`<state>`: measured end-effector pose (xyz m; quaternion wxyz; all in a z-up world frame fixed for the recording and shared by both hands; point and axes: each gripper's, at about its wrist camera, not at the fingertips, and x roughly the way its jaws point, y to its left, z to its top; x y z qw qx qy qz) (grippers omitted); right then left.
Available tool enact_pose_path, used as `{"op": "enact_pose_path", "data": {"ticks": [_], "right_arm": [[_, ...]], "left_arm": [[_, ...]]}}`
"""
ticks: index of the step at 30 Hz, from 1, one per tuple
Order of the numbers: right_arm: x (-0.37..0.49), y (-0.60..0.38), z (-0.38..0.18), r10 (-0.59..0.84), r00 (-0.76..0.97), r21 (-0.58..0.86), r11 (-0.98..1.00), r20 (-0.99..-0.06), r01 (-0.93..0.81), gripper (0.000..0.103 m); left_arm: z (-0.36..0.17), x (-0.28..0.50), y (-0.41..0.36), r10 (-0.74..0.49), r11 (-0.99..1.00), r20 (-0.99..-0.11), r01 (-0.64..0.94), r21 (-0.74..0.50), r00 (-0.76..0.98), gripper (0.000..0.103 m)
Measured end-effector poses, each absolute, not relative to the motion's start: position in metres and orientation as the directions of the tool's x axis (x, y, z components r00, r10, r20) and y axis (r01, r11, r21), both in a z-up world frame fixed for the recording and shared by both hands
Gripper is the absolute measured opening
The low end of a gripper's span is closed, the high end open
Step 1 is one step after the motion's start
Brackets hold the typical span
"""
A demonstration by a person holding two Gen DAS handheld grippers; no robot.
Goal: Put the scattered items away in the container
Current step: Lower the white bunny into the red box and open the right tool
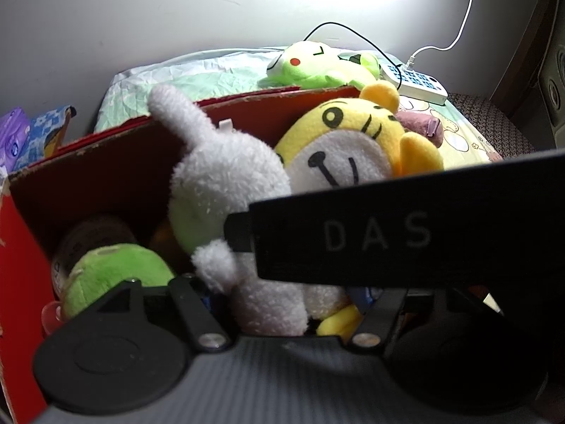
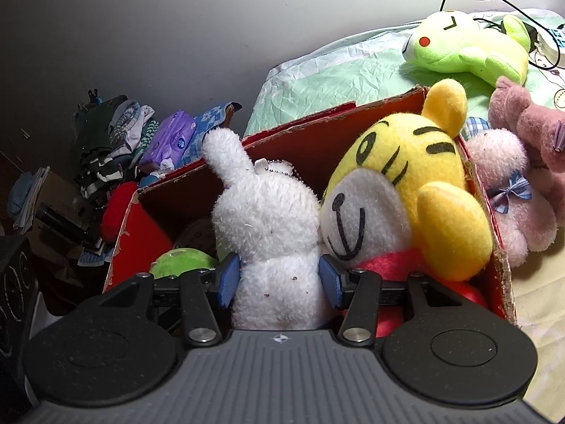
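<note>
Item one, white plush rabbit (image 2: 268, 219): upright in the red cardboard box (image 2: 300, 134), beside the yellow tiger plush (image 2: 416, 183) at the box's right wall, green plush (image 2: 183, 259) low at its left. Your right gripper (image 2: 279, 279) brackets the rabbit's body, blue pads (image 2: 229, 277) just beside the fur (contact uncertain). Your left gripper (image 1: 282, 304) is mostly hidden; I cannot tell its jaws' stance.

Bright-lit pale wall (image 1: 141, 17) behind a bed (image 2: 335, 74).

One red box (image 2: 303, 134); inside, three plush toys: white (image 2: 268, 212), yellow (image 2: 406, 176), green (image 2: 183, 261), perhaps more hidden. Three plush outside, far right: green (image 2: 466, 49), two pink (image 2: 501, 190).
</note>
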<state>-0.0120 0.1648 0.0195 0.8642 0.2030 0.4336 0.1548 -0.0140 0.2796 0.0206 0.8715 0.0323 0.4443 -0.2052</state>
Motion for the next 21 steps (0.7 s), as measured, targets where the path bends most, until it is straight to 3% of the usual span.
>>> {"op": "enact_pose_path", "data": {"ticks": [3,5,11,13,15,21], "right_arm": [[-0.016,0.164,0.024,0.457,0.601,0.5,0.859,-0.655,-0.109,0.066],[-0.017,0.162,0.026,0.453,0.618,0.499,0.859,-0.643,-0.111,0.065],[-0.02,0.154,0.027,0.448,0.639,0.505,0.857,-0.625,-0.107,0.045],[-0.018,0.151,0.024,0.435,0.636,0.501,0.861,-0.637,-0.087,0.034],[-0.016,0.148,0.02,0.413,0.632,0.49,0.87,-0.656,-0.061,0.017],[-0.015,0.146,0.017,0.419,0.624,0.497,0.866,-0.66,-0.055,0.016]], "left_arm": [[0.021,-0.015,0.277,-0.317,0.915,-0.791,0.388,-0.11,0.523,0.072],[0.021,-0.016,0.278,-0.32,0.915,-0.791,0.387,-0.115,0.521,0.072],[0.024,-0.019,0.279,-0.311,0.918,-0.796,0.381,-0.11,0.519,0.073],[0.026,-0.02,0.279,-0.302,0.92,-0.801,0.379,-0.103,0.516,0.075],[0.028,-0.022,0.279,-0.298,0.92,-0.803,0.381,-0.096,0.517,0.077],[0.035,-0.029,0.286,-0.331,0.912,-0.786,0.391,-0.125,0.522,0.08]]}}
